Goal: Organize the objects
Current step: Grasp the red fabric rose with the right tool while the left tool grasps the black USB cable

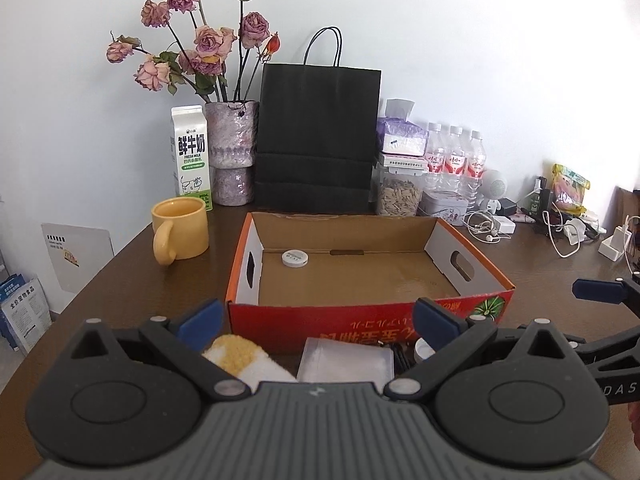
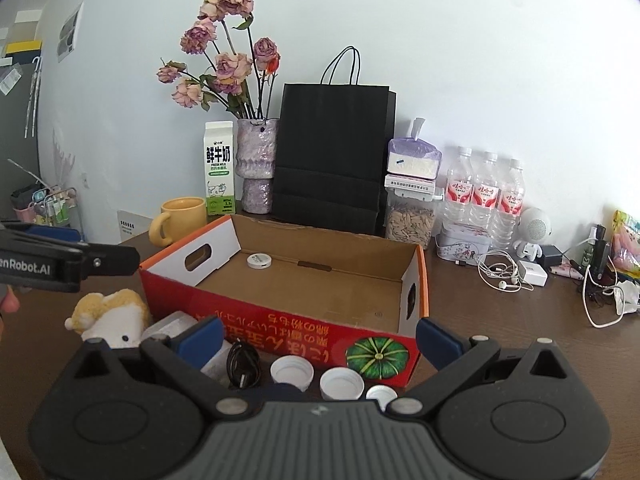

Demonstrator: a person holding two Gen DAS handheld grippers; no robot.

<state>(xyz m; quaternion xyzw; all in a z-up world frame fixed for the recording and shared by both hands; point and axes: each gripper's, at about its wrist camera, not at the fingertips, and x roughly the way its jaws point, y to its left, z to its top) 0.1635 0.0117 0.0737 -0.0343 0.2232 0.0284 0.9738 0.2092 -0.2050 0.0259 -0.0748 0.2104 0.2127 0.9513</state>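
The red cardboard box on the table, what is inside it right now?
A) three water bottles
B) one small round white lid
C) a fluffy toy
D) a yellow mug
B: only a small round white lid lies on the floor of the red cardboard box, near its far wall; the rest of the floor is bare.

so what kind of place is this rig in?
Likely a home or small office, on a cluttered wooden table against a wall: dried roses in a vase, a milk carton, bottled water, chargers and earphones. Not a lab bench.
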